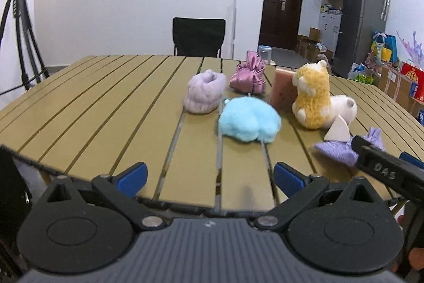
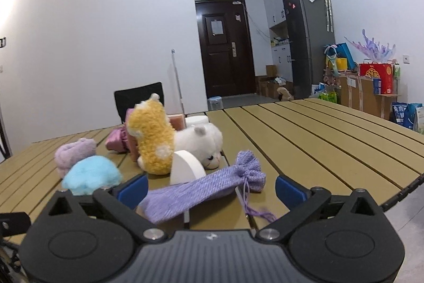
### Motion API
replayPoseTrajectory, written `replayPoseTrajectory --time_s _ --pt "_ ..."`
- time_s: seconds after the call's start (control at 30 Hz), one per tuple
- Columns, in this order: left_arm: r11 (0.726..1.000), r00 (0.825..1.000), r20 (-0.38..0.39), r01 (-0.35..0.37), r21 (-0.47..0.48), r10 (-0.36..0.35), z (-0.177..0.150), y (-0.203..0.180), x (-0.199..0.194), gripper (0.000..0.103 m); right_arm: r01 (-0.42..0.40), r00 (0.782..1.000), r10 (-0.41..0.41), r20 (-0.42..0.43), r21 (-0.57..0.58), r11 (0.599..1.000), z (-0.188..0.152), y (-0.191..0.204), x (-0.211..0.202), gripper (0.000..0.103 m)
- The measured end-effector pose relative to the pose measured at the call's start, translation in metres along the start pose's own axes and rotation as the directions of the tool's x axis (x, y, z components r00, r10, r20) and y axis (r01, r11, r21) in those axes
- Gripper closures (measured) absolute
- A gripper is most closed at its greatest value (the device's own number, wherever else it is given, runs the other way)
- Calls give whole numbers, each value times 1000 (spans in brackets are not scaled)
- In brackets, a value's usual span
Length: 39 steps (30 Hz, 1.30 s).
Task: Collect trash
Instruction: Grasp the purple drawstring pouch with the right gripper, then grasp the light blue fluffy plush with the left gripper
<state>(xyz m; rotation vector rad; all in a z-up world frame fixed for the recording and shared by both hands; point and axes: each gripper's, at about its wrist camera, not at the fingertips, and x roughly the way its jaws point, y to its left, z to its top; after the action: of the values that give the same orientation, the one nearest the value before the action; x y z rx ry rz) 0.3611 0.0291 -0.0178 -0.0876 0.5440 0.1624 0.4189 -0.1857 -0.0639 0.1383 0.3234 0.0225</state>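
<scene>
Both grippers angle slightly down over the bench (image 1: pixel 106 108). The left gripper (image 1: pixel 210 178) gapes wide, empty. The right gripper (image 2: pixel 212 190) gapes wide around the purple pouch (image 2: pixel 201 190), lying loose toward 12 o'clock. Its finger (image 1: pixel 381 166) reads "DAS".

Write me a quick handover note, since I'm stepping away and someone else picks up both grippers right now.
Left gripper: open, empty, over the table's near edge.
Right gripper: open; the purple pouch lies on the table between its jaws, not gripped.
Other things, clustered mid-table: blue puff, lilac roll, pink bag, pink block, yellow plush, white plush, white wedge.
Done: nothing visibly collected. No bin in view.
Left: everything above, starting perhaps with the pouch.
</scene>
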Motion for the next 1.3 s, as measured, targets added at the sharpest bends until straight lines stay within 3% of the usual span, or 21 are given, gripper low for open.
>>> replayPoseTrajectory --time_s 0.4,0.47,0.6,0.7,0.77,0.8,0.97,1.3 --pt "999 998 14 54 5 -54 34 -4 27 0 35 997 -36 -64 -13 999 -6 4 46 15" --pt "998 998 12 66 -3 -66 37 -5 29 0 29 997 -30 -70 -11 1000 -7 6 48 27" --pt "997 997 4 78 2 -78 38 -10 33 0 42 997 -44 -59 -46 998 -10 12 49 40" --pt "997 997 -4 82 14 -82 37 -15 37 0 47 997 -50 -51 -53 997 -11 12 48 63" --pt "996 996 -12 86 20 -85 38 -17 41 0 37 998 -39 -49 -44 998 -10 8 45 86" --pt "996 996 -14 87 22 -86 38 -18 42 0 32 998 -34 -51 -35 999 -9 6 45 91" --pt "996 996 -24 89 18 -88 42 -19 49 0 28 999 -27 -38 11 1000 -2 -8 38 97" --pt "994 992 -70 109 -2 -109 57 -19 76 0 34 999 -37 28 112 993 12 -45 19 99"
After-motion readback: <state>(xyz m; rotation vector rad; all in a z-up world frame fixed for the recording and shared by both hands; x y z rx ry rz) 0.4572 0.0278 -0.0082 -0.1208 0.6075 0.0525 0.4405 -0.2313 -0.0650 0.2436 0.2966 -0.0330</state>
